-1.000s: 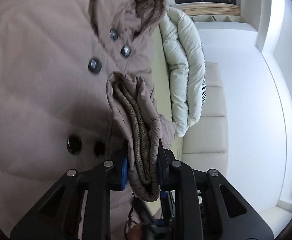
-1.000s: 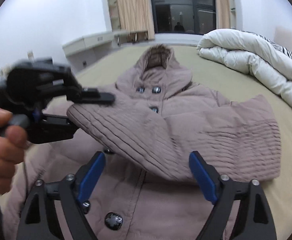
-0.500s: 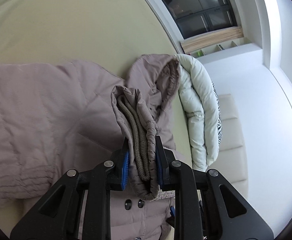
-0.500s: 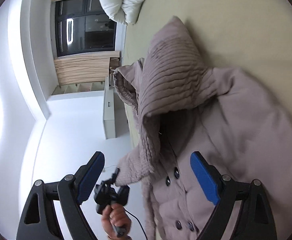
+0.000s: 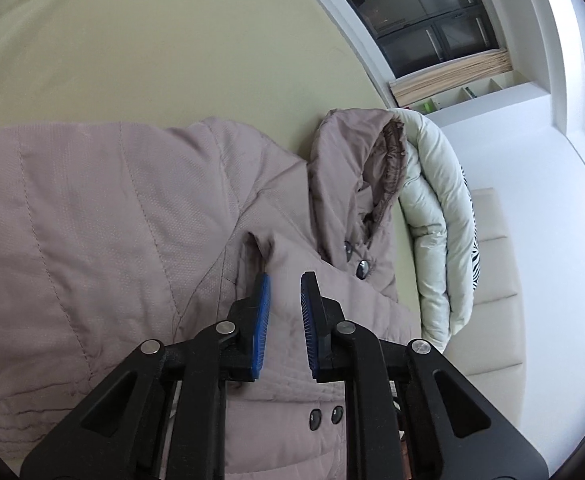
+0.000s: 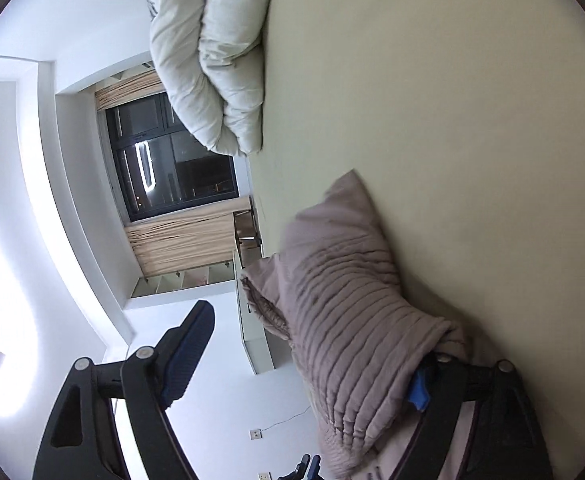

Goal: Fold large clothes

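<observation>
A mauve-taupe quilted coat (image 5: 132,216) lies on an olive-green bedsheet (image 5: 132,52) beside a cream duvet (image 5: 436,216).

In the left wrist view the coat (image 5: 132,220) lies on the bed (image 5: 152,48) at lower left, the duvet (image 5: 436,216) beside its hood (image 5: 356,160) at right.

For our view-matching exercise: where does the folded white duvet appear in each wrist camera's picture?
Left wrist: white duvet at centre-right, running top to bottom behind the coat's hood.
Right wrist: white duvet at upper left, on the bed.
Shared landmark: the dark window with beige curtains.
</observation>
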